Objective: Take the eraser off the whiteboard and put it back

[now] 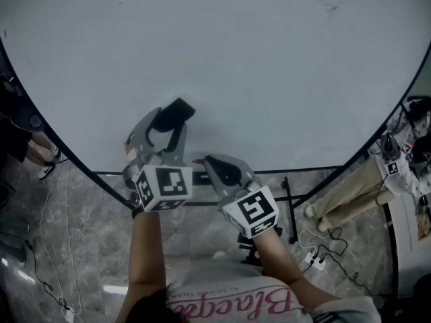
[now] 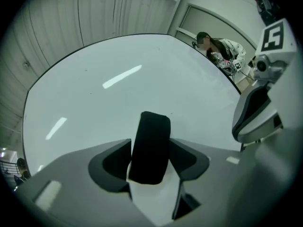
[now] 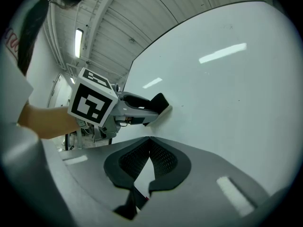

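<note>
A black eraser (image 1: 179, 110) sits at the tip of my left gripper (image 1: 172, 118), low on the large whiteboard (image 1: 269, 59). In the left gripper view the eraser (image 2: 150, 148) stands upright between the two pads, which meet its sides. The right gripper view shows the eraser (image 3: 159, 102) at the board's surface (image 3: 236, 93), with the left gripper (image 3: 152, 106) around it. My right gripper (image 1: 210, 161) hovers just right of the left one near the board's lower edge. Its jaws (image 3: 149, 143) are shut with nothing between them.
The whiteboard's stand (image 1: 289, 200) and cables (image 1: 323, 247) are on the marble floor below the board. A person (image 1: 407, 143) sits at the far right beyond the board's edge. Someone's shoes (image 1: 47, 163) show at the left.
</note>
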Demonstrator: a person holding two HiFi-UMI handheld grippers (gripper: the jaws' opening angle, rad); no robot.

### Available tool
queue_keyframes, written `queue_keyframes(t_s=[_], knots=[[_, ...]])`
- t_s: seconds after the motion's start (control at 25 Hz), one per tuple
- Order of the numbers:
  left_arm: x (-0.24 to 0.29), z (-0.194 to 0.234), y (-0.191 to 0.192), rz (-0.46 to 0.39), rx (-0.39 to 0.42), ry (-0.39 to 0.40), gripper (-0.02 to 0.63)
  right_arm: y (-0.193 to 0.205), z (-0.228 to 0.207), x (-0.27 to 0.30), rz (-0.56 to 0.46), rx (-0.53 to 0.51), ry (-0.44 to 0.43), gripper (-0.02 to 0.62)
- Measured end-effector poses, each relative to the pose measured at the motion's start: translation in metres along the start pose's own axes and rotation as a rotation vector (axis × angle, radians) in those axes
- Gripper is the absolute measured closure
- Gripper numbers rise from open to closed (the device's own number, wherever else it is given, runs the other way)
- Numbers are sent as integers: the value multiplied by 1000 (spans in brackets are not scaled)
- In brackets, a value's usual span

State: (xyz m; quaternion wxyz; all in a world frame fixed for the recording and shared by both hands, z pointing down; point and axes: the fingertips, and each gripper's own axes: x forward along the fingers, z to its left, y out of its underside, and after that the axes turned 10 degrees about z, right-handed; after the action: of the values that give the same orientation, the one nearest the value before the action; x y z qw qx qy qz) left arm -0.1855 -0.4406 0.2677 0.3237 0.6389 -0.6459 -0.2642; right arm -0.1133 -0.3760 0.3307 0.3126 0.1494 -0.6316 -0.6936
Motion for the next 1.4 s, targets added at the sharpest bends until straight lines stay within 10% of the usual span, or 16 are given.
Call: queue_keyframes(t_s=[0.6, 1.4], knots=[[7, -3, -3, 13, 48, 41, 379, 5, -7, -8, 13, 34, 87, 594], [-52, -11, 8, -160, -406, 185, 379, 12, -3, -9, 39, 21, 84, 594]])
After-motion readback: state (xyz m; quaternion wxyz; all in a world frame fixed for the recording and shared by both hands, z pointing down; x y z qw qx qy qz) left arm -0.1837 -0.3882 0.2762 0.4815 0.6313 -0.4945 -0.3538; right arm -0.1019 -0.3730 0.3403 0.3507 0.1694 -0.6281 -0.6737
